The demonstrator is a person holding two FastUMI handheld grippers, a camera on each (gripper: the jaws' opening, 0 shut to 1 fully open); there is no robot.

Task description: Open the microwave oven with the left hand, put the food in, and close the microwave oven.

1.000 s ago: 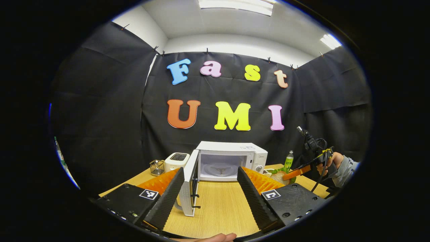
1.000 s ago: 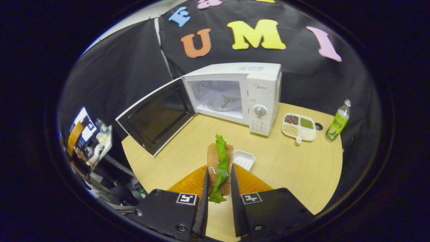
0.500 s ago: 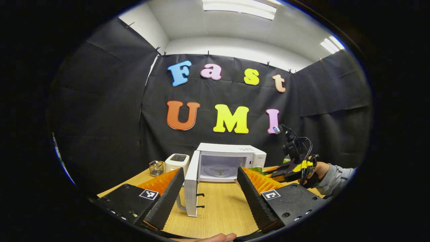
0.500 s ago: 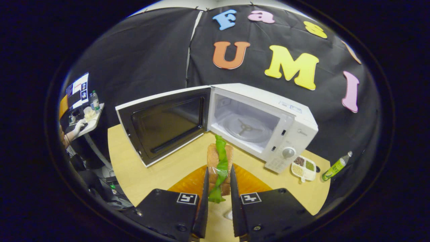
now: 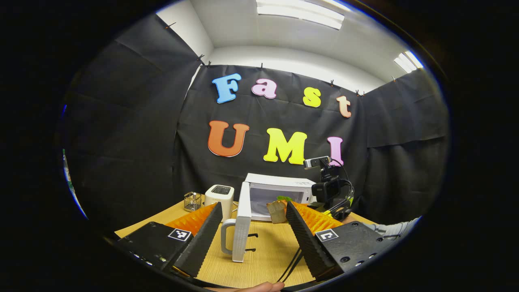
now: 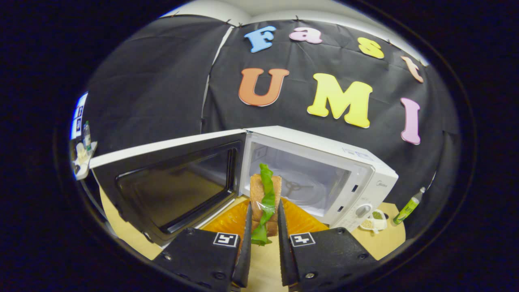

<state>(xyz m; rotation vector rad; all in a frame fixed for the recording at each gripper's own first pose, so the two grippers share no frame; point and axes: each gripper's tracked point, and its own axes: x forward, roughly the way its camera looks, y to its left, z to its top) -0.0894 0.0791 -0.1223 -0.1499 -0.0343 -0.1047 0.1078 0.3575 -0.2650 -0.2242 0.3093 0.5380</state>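
My right claw (image 6: 262,243) is clamped on the sandwich (image 6: 265,198), both fingers pressing its sides, and the bread sits right at the mouth of the microwave (image 6: 324,170). The door (image 6: 170,182) hangs wide open at nine o'clock of the cavity. My left claw (image 5: 253,231) is spread apart and holds nothing, low over the worktop (image 5: 267,255), with the door's edge at twelve o'clock between its fingers. A bottle (image 6: 409,207) stands at three o'clock of the microwave.
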